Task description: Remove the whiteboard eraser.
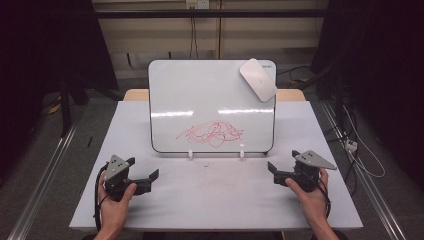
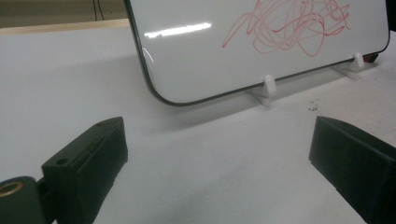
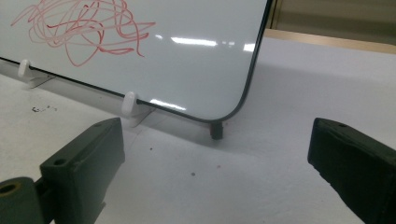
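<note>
Both grippers rest near the front edge of the table (image 1: 90,210), jaws spread wide and empty: left gripper (image 1: 148,180) toward the front left corner, right gripper (image 1: 275,170) toward the front right. Between them, toward the back edge, a whiteboard (image 1: 210,95) leans on small white clips (image 2: 269,85), red scribble (image 1: 212,132) low on its face. An eraser (image 1: 258,79) clings to the upper right corner of the board. Risk: a hard push while wiping could tip the propped board backward or slide it off its clips. A careless reach may knock the eraser loose.
</note>
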`<state>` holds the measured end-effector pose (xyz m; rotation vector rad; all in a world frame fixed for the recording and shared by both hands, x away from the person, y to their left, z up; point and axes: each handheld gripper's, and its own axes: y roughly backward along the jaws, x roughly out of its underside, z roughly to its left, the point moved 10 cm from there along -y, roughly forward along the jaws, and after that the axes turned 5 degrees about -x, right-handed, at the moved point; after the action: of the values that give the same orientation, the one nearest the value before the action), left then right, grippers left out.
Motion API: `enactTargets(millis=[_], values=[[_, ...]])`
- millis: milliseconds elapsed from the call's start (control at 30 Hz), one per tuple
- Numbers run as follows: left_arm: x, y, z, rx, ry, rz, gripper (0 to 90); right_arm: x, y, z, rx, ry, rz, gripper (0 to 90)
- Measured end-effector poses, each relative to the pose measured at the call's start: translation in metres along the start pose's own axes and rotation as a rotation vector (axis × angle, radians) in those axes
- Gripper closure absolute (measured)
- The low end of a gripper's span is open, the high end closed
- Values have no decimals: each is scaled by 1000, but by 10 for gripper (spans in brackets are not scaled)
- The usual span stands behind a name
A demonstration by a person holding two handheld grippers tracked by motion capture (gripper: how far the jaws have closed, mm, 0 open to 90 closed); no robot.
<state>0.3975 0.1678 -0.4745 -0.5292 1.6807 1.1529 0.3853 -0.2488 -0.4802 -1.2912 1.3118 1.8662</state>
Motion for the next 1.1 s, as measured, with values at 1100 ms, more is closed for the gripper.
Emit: enactTargets(millis=[1100], values=[[1,0,-5,32,-22,9,44,-106,-38,2,21,126,-41,43]])
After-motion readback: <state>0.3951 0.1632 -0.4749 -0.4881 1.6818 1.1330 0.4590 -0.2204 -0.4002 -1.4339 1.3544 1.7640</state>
